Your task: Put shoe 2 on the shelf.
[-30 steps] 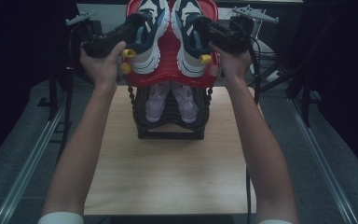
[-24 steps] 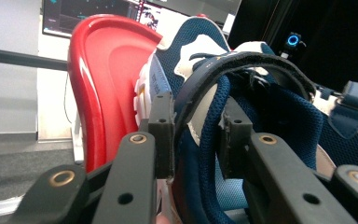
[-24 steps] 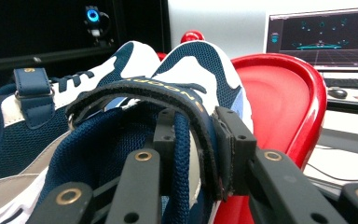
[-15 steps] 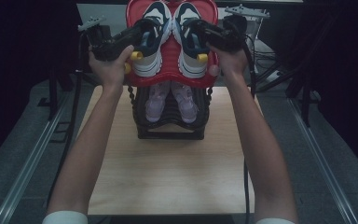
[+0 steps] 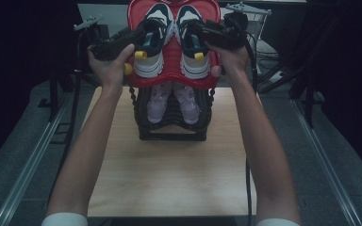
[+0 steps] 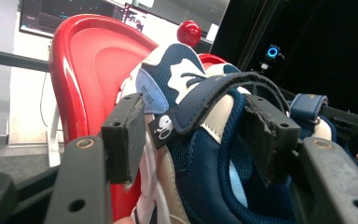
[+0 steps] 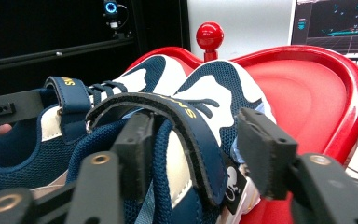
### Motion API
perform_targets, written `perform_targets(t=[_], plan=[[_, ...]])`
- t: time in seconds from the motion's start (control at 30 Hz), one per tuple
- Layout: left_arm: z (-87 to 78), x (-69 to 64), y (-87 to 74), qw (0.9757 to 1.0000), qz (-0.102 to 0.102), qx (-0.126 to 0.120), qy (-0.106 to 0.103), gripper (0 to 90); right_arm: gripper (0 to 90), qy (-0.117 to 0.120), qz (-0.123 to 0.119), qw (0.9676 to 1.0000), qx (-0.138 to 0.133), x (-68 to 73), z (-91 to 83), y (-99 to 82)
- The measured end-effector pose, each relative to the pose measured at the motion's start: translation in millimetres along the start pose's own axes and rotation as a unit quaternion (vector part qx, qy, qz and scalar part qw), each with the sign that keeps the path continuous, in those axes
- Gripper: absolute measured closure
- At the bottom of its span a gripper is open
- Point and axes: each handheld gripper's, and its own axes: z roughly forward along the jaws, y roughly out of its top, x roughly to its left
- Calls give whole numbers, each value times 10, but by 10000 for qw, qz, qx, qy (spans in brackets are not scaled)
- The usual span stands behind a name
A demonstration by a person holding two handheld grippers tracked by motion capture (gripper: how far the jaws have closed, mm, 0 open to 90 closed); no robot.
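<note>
Two navy and white sneakers lie side by side on a red heart-shaped tray on top of a black rack. My left gripper straddles the collar of the left sneaker. In the left gripper view its jaws have just been opening and stand open, with the strap and collar of that sneaker between the pads. My right gripper straddles the right sneaker. Its jaws have likewise just been opening around the strapped top of that sneaker.
A pair of lilac shoes sits on the rack's lower shelf. The rack stands at the far end of a wooden table. A red knob rises behind the tray. Metal rails run along both sides of the table.
The left hand has edged slightly right towards the tray. The right hand and both sneakers stay where they were.
</note>
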Motion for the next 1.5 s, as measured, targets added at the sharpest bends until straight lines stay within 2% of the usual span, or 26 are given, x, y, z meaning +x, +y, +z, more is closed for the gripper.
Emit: perform_targets(t=[0.2,0.37,0.5,0.7,1.03,1.27,1.5], plan=[[-59,10,49,9999,-27,-104,-22,400,364,3,41,10000,-23,8,-16,15],[-112,20,77,9999,-28,-120,-18,395,278,-29,125,9999,63,1,-21,45],[-147,25,79,9999,-38,-141,-68,394,243,83,244,9997,39,-18,-50,59],[-209,63,84,9999,-72,-117,-85,396,246,202,288,9994,-65,-11,-128,51],[-348,143,35,9996,-214,-73,-140,402,310,471,279,9984,-156,-36,-241,-70],[-433,143,-17,9995,-224,-48,-203,406,321,504,353,9974,-371,-66,-412,-183],[-539,164,-107,9996,-191,23,-215,408,322,508,496,9954,-643,-176,-657,-313]])
